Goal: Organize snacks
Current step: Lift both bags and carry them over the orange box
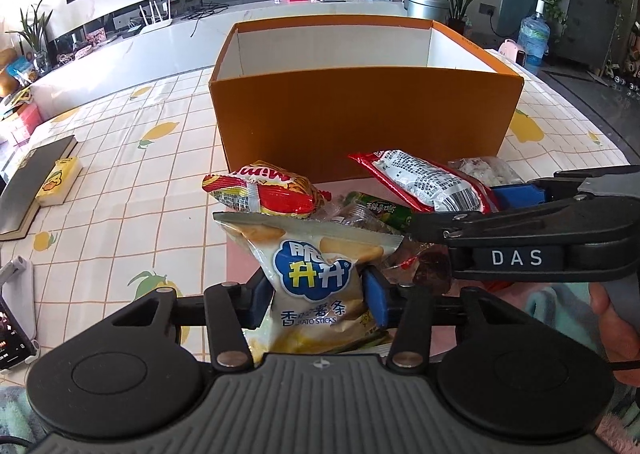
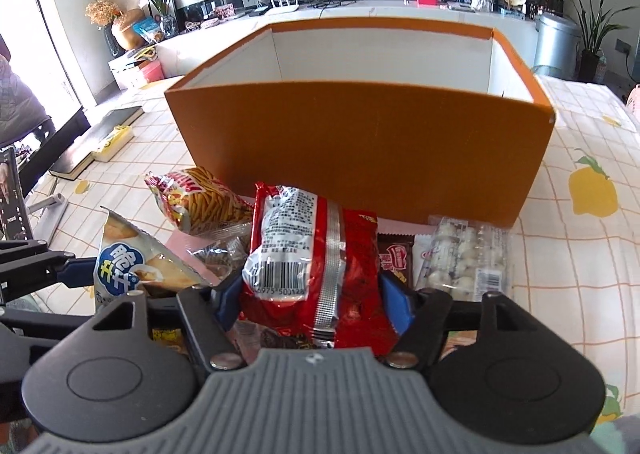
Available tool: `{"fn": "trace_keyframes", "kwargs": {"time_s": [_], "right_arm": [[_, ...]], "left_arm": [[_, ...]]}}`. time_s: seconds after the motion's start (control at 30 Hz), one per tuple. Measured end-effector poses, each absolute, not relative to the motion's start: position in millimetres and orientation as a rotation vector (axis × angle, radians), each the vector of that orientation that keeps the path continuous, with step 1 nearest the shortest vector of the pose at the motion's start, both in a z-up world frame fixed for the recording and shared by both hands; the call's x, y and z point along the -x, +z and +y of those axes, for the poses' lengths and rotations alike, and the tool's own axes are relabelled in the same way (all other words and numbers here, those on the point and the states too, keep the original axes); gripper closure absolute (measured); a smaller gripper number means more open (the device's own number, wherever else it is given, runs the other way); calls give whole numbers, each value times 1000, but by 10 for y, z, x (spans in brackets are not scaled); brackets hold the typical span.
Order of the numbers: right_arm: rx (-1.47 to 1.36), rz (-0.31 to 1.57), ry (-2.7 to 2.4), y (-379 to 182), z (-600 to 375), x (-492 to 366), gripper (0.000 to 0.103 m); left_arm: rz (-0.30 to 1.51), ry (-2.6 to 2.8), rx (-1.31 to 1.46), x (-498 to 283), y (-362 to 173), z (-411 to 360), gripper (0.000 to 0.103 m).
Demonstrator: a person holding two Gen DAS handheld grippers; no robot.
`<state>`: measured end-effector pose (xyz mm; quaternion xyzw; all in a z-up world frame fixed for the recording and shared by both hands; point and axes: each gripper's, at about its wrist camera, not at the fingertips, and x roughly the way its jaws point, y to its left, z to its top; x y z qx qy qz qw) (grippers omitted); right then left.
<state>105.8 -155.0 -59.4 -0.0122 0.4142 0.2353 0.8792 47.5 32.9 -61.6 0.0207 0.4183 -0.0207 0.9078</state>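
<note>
My left gripper [image 1: 316, 294] is shut on a pale yellow potato-sticks bag [image 1: 316, 274], held upright in front of the orange box [image 1: 360, 118]. My right gripper [image 2: 316, 294] is shut on a red snack bag [image 2: 312, 262] with a barcode. That red bag [image 1: 432, 182] and the right gripper [image 1: 520, 194] also show in the left wrist view. A red and yellow Mimi stick bag [image 1: 264, 190] [image 2: 200, 202], a green packet [image 1: 376, 210] and a clear pack of white candies [image 2: 464, 258] lie in the pile before the box [image 2: 360, 146].
A dark book [image 1: 36, 182] and a yellow pack [image 1: 60, 182] lie on the lemon-print tablecloth [image 1: 140, 158] at the left. A phone on a stand [image 1: 12, 330] is at the far left edge. A TV counter runs behind the table.
</note>
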Motion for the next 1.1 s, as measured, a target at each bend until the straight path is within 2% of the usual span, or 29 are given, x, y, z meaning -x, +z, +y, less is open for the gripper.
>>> {"fn": "trace_keyframes", "kwargs": {"time_s": [0.73, 1.1], "right_arm": [[33, 655, 442, 213, -2005, -435, 38], [63, 585, 410, 547, -2033, -730, 38]], "left_arm": [[682, -47, 21, -277, 233, 280, 50], [617, -72, 47, -629, 518, 411, 50]]}}
